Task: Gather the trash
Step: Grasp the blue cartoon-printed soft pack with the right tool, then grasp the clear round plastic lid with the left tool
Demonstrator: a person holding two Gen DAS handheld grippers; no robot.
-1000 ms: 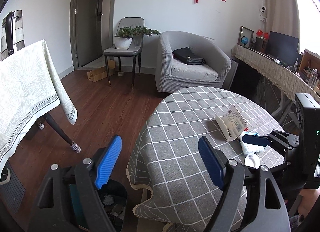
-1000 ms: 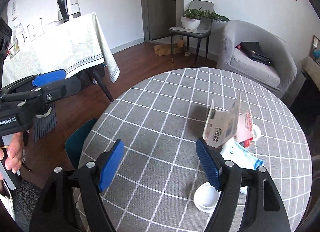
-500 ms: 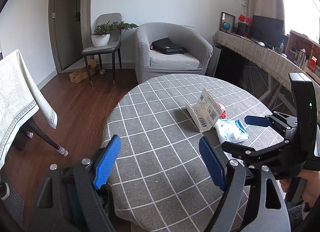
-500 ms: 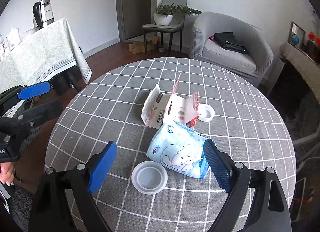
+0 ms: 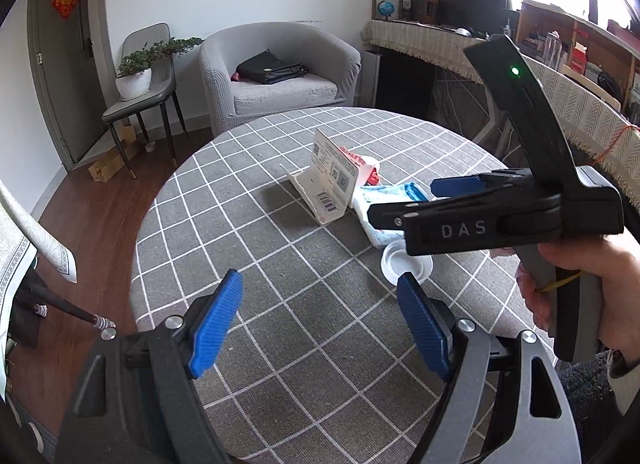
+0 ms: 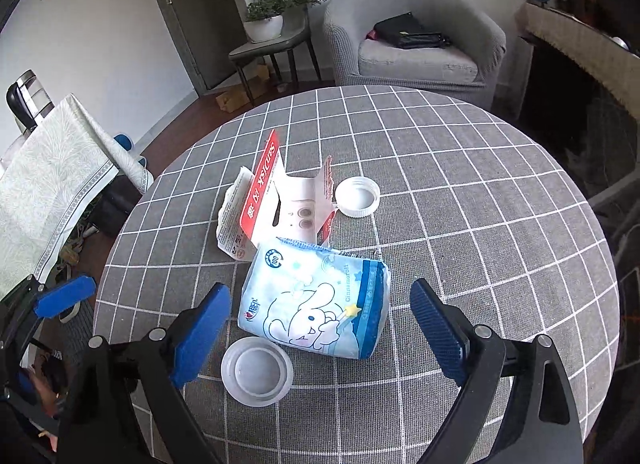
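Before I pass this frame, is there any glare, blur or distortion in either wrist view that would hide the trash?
Left wrist view: window at the upper right blown out, straight edges bowed by the fisheye, right gripper covers part of the blue tissue pack. Right wrist view: even light, soft shadows, sharp on the tissue pack, torn carton and both white lids; black vignette in the corners.

On the round table lie four pieces of litter: one torn cardboard package, one blue tissue pack and two white plastic lids, one beside the cardboard and one beside the tissue pack (both lie hollow side up). Beyond stand one grey armchair and one chair bearing one potted plant.
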